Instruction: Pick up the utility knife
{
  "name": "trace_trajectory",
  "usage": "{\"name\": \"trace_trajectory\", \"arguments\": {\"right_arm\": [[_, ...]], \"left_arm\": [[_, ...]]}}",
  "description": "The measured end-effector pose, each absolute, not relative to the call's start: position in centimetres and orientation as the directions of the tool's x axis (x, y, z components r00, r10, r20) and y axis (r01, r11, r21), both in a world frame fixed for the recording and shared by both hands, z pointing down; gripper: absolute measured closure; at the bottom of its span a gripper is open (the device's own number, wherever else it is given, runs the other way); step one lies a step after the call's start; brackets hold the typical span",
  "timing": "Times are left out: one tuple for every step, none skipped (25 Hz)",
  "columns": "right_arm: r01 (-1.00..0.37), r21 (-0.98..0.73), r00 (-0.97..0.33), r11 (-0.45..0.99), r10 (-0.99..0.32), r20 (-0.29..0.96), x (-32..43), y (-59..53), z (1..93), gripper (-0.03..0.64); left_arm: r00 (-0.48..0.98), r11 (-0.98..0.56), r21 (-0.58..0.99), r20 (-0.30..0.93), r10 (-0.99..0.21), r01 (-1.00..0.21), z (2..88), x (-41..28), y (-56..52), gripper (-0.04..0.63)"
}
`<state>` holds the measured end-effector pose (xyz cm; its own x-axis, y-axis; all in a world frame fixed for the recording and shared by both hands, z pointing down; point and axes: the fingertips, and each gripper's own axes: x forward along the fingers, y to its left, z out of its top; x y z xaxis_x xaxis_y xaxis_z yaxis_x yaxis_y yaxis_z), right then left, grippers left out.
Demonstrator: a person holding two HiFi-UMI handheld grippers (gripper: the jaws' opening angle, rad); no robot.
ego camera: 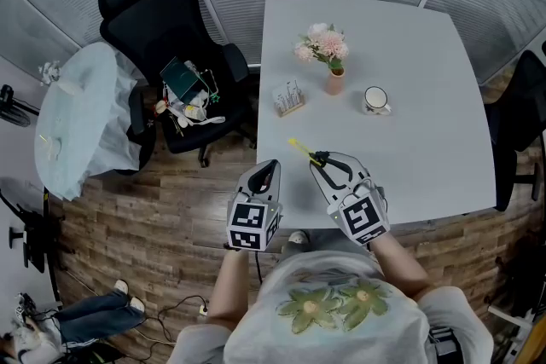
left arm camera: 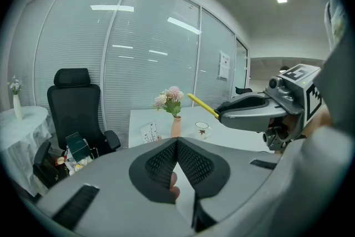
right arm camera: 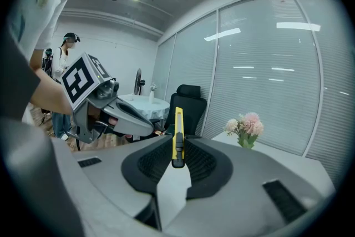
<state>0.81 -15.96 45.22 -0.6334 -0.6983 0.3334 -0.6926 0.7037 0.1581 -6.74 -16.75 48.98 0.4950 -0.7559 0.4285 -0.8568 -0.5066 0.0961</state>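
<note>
1. Where the right gripper [ego camera: 324, 159] clamps the utility knife [right arm camera: 177, 136], its pads cover both sides of the knife's lower body. Only the yellow top edge and the black slider show in the right gripper view.
2. You cannot tell whether a blade is extended, because the yellow tip is too small in every view.
3. Locate the knife off the table [ego camera: 426, 47]. It is held in the air over the near left part of the table, with its tip pointing away from you and to the left.
4. Check the left gripper [left arm camera: 177, 142]. Its jaws are closed tip to tip with nothing between them, and it hangs just left of the table edge.
5. Note the partial views:
   - The chair [ego camera: 519, 128] at the right is cut off by the picture's edge.
   - The clutter [ego camera: 186, 94] on the seat of the black chair [ego camera: 145, 13] is too small to identify.
   - The person's legs [ego camera: 94, 315] at lower left are only partly in view.
6. Count in the head view:
   - two grippers
   - one knife
   - one vase of flowers [ego camera: 334, 81]
   - one mug [ego camera: 375, 101]
   - one card stand [ego camera: 290, 100]
   - two chairs
   - one round cloth-covered table [ego camera: 77, 119]
</note>
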Motion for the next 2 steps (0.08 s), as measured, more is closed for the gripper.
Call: {"name": "trace_trajectory", "arguments": {"right_arm": [[-0.693, 0.158, -0.633, 0.704, -0.698, 0.333, 0.86, -15.93, 45.21, 0.546], [-0.693, 0.158, -0.633, 0.704, -0.698, 0.333, 0.9, -15.89, 45.2, 0.546]], "left_arm": [[0.495, -0.507, 0.096, 0.429, -0.756, -0.857, 49.0, -6.7, -16.72, 0.58], [0.494, -0.507, 0.095, 0.43, -0.756, -0.857, 49.02, -6.66, -16.69, 0.58]]}}
